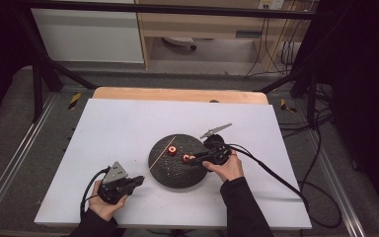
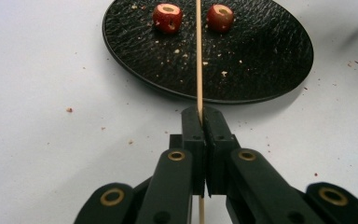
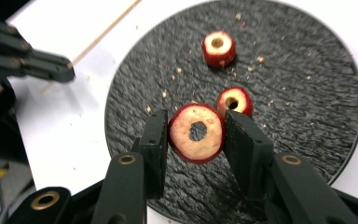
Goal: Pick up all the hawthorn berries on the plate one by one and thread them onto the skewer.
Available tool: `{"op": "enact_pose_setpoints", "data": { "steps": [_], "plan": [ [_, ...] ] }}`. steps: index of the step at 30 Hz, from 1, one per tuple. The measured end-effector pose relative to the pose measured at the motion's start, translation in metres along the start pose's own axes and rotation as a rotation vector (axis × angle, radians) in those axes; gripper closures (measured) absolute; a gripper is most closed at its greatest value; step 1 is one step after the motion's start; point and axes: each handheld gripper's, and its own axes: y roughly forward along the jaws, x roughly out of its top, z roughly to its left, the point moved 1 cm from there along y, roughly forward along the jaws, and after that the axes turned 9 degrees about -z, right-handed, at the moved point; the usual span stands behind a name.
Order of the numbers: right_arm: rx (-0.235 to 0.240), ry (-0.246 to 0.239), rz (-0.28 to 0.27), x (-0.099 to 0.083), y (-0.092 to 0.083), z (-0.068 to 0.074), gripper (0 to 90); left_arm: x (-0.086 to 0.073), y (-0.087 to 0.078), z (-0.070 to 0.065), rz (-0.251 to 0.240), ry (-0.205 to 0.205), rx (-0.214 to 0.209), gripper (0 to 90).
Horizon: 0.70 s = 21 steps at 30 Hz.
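Your right gripper (image 3: 196, 135) has its fingers (image 3: 154, 140) clamped on a cored fruit slice (image 3: 196, 133), red skin outside and a hole through the middle, and it hangs just above the near part of the black plate (image 3: 307, 93), which sits near the middle of the bench (image 1: 108, 128). Your left gripper (image 2: 200, 122), near the front-left corner of the bench, has its fingers (image 2: 192, 128) pressed together on a thin wooden skewer (image 2: 198, 56) that reaches out over the plate. The step, as I judge it, is to thread the slice on the skewer, so turn the slice until its hole looks straight along the stick, keep the left hand quiet, and bring the hole to the tip slowly. Do not squeeze more; the ring looks soft and may break. Two other slices (image 3: 219, 48) (image 3: 233, 101) lie on the plate, one just behind the held slice, and crumbs are scattered there. The skewer is thin and can bend if you push sideways.
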Motion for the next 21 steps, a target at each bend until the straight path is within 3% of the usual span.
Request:
{"op": "enact_pose_setpoints", "data": {
  "steps": [12, 21],
  "plan": [
    [0.01, 0.152, -0.298, -0.019, -0.012, -0.007, 61.5, 0.0, 0.001, -0.004, -0.011, 0.002, -0.001, 88.3],
    [0.02, 0.209, -0.422, -0.022, -0.006, -0.003, 61.6, 0.001, 0.001, -0.006, -0.024, -0.005, 0.005, 88.3]
  ]
}}
